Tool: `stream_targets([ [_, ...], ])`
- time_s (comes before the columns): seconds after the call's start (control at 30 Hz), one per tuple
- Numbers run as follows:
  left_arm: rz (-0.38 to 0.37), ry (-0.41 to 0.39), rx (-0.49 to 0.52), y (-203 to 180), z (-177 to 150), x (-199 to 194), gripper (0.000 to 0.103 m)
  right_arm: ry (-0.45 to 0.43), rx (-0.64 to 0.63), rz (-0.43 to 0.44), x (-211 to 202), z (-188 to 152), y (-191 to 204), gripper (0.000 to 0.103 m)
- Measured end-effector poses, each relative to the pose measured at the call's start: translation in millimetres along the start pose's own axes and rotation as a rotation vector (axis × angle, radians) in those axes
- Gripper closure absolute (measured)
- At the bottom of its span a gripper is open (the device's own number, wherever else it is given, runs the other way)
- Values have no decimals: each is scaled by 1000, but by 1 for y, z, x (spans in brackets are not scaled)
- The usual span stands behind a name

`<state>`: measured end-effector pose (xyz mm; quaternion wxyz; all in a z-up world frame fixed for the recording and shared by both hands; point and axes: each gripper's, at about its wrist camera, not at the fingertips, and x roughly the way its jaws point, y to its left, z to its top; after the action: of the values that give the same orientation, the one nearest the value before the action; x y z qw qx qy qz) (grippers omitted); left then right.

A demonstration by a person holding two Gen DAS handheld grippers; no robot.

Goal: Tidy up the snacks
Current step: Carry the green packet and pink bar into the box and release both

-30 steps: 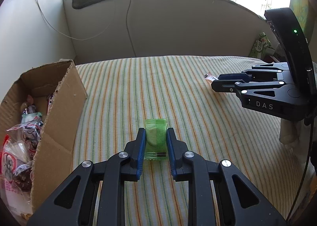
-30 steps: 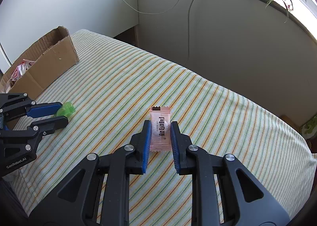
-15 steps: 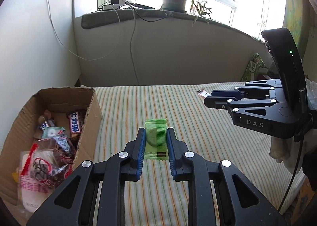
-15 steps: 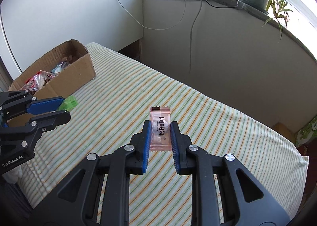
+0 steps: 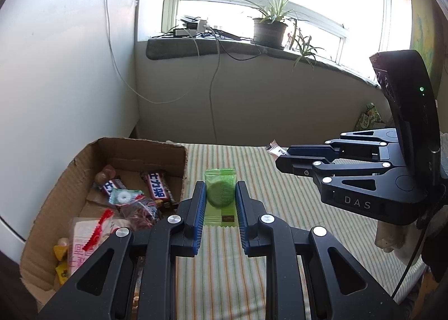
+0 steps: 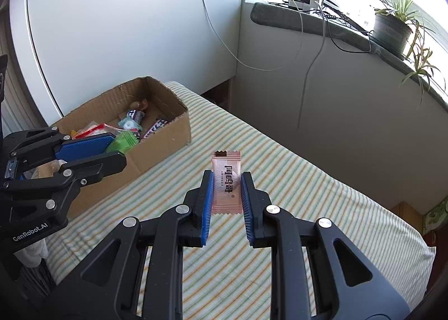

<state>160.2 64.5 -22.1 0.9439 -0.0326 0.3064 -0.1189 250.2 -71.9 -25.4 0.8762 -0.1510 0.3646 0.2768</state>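
The open brown cardboard box (image 5: 184, 163) at the left edge of the striped cloth surface (image 6: 322, 208) is already holding many wrapped snacks (image 5: 131, 202), so a large part of the sorting seems to be done, and no other loose snack is showing on the cloth in these two views. What is remaining, as I judge it, is to bring the two carried pieces over the box and to release them. The left gripper (image 5: 219, 208) is clamping a small green plastic snack packet (image 5: 219, 194) between its blue pads, above the cloth and just beside the near right wall of the box. The right gripper (image 6: 226, 196) is gripping a thin pink plastic snack packet with dark print (image 6: 226, 180), over the middle of the cloth and well apart from the box. Each packet is lying with its long axis along the fingers, its far end pointing forward past the fingertips, and its flat face is turned up to the camera. Neither packet is touching the cloth, as far as I can tell.
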Motion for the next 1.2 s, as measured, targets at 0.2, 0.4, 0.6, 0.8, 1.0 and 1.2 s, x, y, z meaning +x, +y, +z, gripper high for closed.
stream_targets([
  [0.2,29,-20,-26,19,-2,-11,83,-8,-37,35,8,14,28,83],
  [0.4,45,-26,-49,37,-6,-17,83,-10,-67,63,18,25,51,83],
  [0.6,82,-32,-72,57,-9,-21,83,-13,-76,89,26,35,68,83],
  [0.8,118,-39,-98,76,-12,-25,83,-4,-94,114,38,41,84,83],
  [1.0,137,-32,-120,92,-15,-25,83,-1,-112,132,46,45,99,83],
  [1.2,149,-37,-135,100,-16,-29,83,10,-113,148,53,43,107,83],
])
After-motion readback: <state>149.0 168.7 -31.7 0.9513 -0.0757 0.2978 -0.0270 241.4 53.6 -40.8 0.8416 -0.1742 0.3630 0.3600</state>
